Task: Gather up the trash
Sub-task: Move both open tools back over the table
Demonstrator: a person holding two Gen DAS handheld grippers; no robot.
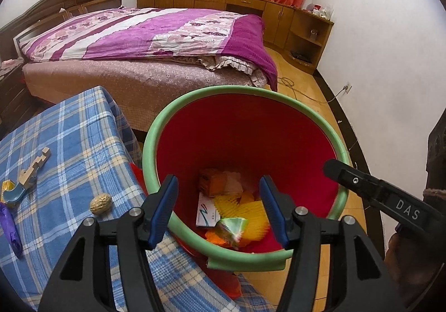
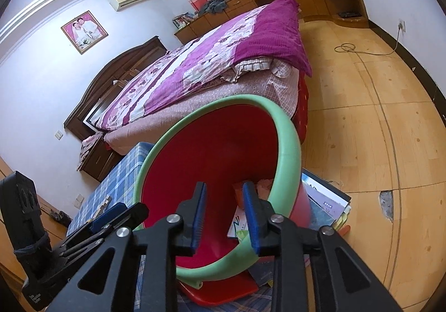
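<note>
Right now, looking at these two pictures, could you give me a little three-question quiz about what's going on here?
1. True or false: the left gripper holds a piece of trash.
2. Which lies on the checked tablecloth? A) a walnut B) a spoon C) a shoe
3. What colour is the rim of the red bin?

Key
1. False. Its jaws stand open over the bin, nothing between them; the green wrapper lies inside with the other trash.
2. A, the walnut.
3. Green.
</note>
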